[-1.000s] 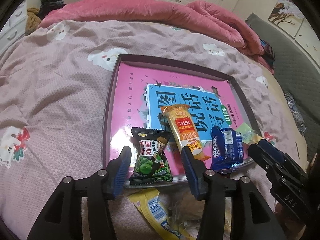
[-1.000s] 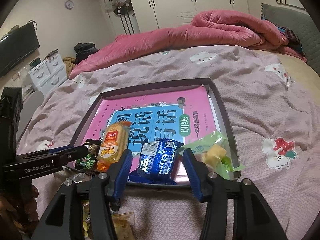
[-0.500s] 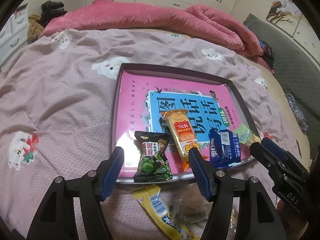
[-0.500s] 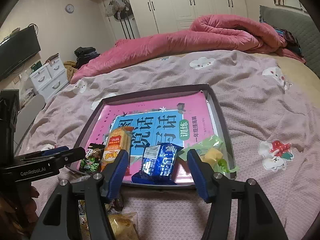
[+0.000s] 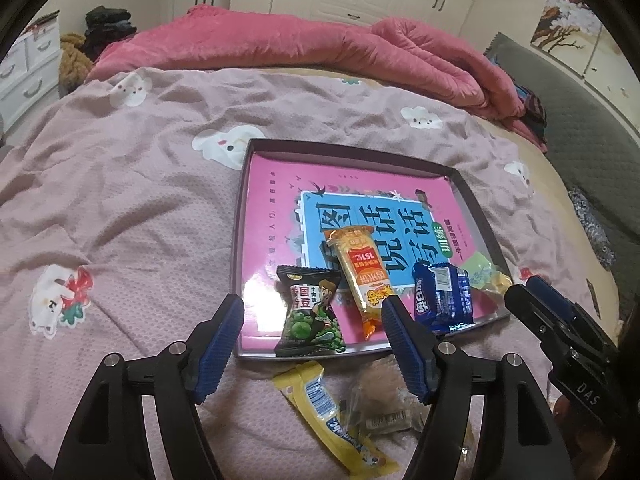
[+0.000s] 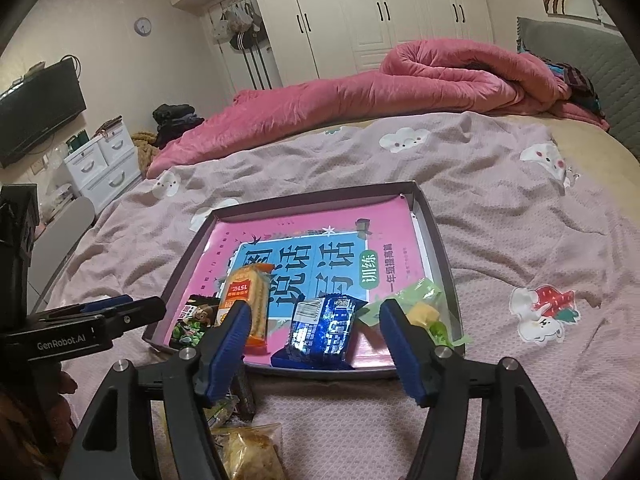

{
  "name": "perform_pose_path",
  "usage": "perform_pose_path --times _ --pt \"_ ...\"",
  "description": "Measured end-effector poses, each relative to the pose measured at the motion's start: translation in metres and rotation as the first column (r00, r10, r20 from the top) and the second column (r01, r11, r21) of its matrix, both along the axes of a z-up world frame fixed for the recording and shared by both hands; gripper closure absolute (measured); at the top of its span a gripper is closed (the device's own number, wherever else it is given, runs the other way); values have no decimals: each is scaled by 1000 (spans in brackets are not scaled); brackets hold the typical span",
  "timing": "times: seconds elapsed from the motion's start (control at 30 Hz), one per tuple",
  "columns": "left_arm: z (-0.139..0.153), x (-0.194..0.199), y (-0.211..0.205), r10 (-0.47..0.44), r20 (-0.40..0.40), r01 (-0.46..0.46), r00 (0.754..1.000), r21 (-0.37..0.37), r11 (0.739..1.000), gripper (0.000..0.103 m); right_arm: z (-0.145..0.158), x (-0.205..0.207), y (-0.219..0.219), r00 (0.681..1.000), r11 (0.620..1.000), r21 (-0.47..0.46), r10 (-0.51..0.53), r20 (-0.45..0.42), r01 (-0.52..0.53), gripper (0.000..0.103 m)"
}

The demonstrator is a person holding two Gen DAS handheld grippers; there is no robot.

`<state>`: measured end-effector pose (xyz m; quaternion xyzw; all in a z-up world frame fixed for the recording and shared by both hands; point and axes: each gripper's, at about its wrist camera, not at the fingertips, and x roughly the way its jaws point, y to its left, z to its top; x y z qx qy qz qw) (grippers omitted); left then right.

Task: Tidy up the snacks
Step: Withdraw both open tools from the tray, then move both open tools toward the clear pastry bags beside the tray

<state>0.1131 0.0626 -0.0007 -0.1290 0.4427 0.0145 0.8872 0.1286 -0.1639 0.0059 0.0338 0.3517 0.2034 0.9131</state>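
Snack tray (image 5: 240, 240) — shallow dark box lined with a pink-and-blue book cover, on the bed.

- Filed, in a row along its near edge: black green-pea packet (image 5: 310, 312), orange wafer bar (image 5: 360, 272), blue biscuit packet (image 5: 442, 296), pale green sweet wrapper (image 6: 416, 304). Long axes run roughly near-to-far; the orange bar leans left at its far end.
- Outstanding, on the bedspread just outside the near rim: yellow stick pack (image 5: 332, 416), lying diagonally, and a clear crinkled pouch (image 5: 380, 400). Judged more than half done.
- Left tool (image 5: 312, 344): jaws just been opening, spread, nothing pinched — pea packet framed between, untouched.
- Right tool (image 6: 316, 340): jaws likewise just been opening, spread, clear of the blue packet.
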Motion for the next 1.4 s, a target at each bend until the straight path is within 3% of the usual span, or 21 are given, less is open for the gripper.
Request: perform_pose_path --times 0.73,1.4 --pt "19 -18 8 -7 29 8 1000 -25 1000 26 11 -18 -2 999 999 6 36 15 -36 34" --pt "23 -33 -2 -41 21 41 999 -1 999 23 9 -45 2 996 996 -15 86 14 -85 29"
